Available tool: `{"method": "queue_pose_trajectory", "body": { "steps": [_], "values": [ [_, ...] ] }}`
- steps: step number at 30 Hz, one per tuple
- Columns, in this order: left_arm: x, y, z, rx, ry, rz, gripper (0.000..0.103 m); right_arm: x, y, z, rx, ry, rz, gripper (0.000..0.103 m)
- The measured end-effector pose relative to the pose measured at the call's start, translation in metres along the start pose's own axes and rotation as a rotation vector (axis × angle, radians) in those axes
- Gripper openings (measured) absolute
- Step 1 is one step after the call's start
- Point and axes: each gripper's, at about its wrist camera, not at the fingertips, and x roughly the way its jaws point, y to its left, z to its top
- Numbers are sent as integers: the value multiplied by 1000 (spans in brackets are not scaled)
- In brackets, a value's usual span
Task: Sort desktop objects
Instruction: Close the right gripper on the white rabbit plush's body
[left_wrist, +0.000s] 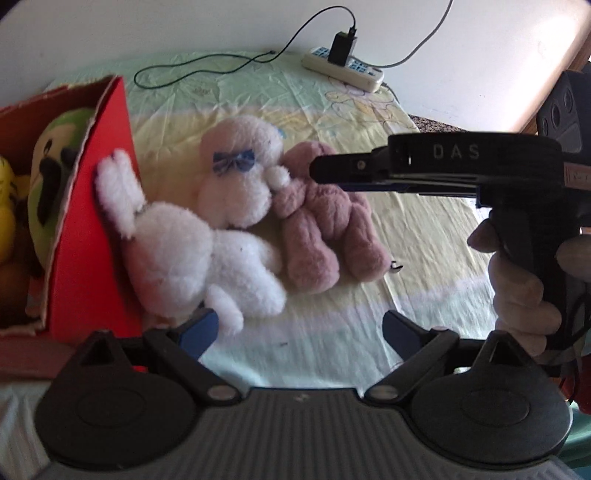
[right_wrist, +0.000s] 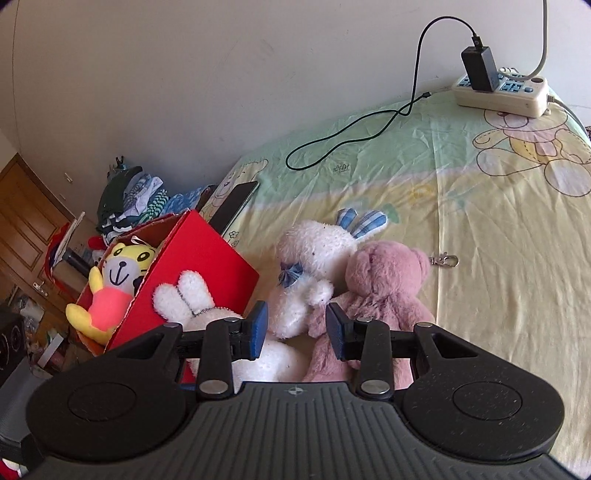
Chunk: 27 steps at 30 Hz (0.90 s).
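Three plush toys are lying on the bench by the red box: a white rabbit leaning on its wall, a white dog and a pink bear. They look light and squashy (fur may slip), so pinching the torso seems best. The right gripper is hovering half-open, empty, over dog and bear; the left gripper is sitting wide, empty.

Three plush toys crowd against the red box; open bedsheet lies to their right; charger cable loops behind.
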Motion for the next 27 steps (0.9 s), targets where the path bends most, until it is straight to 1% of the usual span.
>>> {"method": "queue_pose_trajectory", "body": {
  "steps": [3,6,9,11,14,17,18,20,24,26,27],
  "values": [
    [3,8,-7,-75,17,-5,95,11,-2,0,30,49,67,38],
    [6,14,-11,-125,7,36,95,27,8,3,-22,104,103,38],
    [10,23,-12,-183,0,33,95,48,11,3,-35,174,156,39],
    [16,24,-13,-191,0,56,95,61,9,3,-5,209,194,39],
    [24,26,-15,-195,-5,85,95,74,8,7,38,224,252,39],
    [29,30,-12,-203,-19,108,95,85,11,10,36,243,277,40],
    [30,32,-11,-220,-23,110,95,88,12,10,30,250,277,40],
    [32,35,-9,-248,-31,93,96,95,10,10,32,266,284,48],
    [38,32,-8,-249,-40,109,96,101,-3,9,126,313,335,47],
    [38,32,-8,-252,-43,96,97,100,-6,4,177,345,359,47],
    [38,31,-8,-246,-39,78,97,99,-8,2,201,361,366,48]
  ]
}}
